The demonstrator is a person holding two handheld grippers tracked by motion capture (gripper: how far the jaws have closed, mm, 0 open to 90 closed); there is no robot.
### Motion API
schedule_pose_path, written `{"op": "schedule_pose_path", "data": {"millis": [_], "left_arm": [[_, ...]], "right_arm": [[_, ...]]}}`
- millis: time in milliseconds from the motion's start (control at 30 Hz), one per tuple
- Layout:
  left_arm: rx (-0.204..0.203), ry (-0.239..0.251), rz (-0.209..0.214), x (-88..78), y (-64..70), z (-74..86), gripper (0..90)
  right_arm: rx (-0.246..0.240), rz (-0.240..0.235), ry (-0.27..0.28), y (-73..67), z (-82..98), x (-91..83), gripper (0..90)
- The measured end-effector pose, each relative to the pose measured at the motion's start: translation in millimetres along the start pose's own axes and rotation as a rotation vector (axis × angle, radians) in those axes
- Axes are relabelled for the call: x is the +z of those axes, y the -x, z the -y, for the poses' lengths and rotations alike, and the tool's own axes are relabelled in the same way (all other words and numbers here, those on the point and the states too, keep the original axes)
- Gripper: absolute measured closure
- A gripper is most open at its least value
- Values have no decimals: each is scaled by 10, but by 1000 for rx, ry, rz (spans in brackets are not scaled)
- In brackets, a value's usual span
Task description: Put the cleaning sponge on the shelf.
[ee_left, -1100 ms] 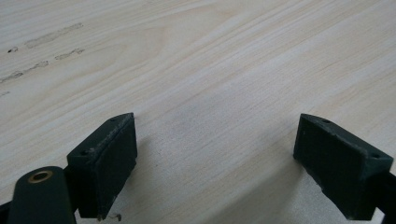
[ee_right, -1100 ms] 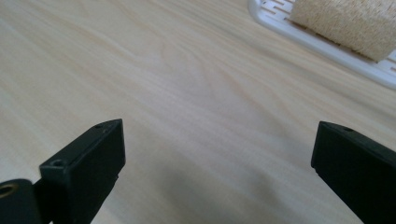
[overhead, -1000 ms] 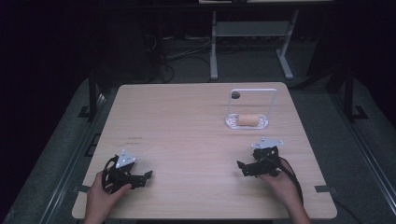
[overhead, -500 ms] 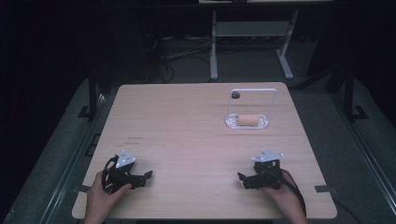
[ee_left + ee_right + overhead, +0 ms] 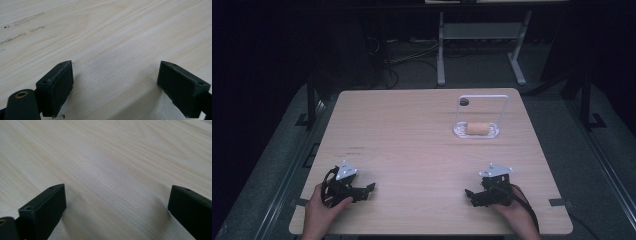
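My left gripper (image 5: 368, 188) rests low on the light wooden table (image 5: 412, 135) near its front left corner, held by a hand. In the left gripper view its black jaws stand wide apart over bare wood (image 5: 113, 82), so it is open and holds nothing. My right gripper (image 5: 470, 193) sits near the front right edge, jaws pointing left. It is open too, with bare wood (image 5: 117, 207) between its jaws. Far from both, at the back right, a clear stand (image 5: 477, 131) with a tall white loop frame carries a tan cylinder (image 5: 477, 129) lying on its side.
A small dark round mark or hole (image 5: 464, 102) shows on the table behind the stand. Faint dark scuffs (image 5: 356, 148) mark the wood at mid left. Beyond the far edge are a metal desk frame (image 5: 482, 35) and floor cables (image 5: 412, 55).
My right gripper has drawn back toward the front edge of the table and settled lower. The left gripper has stayed where it was.
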State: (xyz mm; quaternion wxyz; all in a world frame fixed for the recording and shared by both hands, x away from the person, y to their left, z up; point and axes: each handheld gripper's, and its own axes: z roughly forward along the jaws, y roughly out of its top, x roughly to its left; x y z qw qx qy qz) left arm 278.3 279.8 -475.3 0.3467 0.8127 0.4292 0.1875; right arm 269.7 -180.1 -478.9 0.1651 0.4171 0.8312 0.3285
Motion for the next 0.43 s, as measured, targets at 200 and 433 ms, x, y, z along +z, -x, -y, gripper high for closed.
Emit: {"op": "schedule_pose_path", "data": {"millis": [200,433], "left_arm": [[0,0,0,0,0,0,129],[0,0,0,0,0,0,129]], "right_arm": [[15,-26,23,10,27,16,13],[14,-30,23,13,27,18,13]]}}
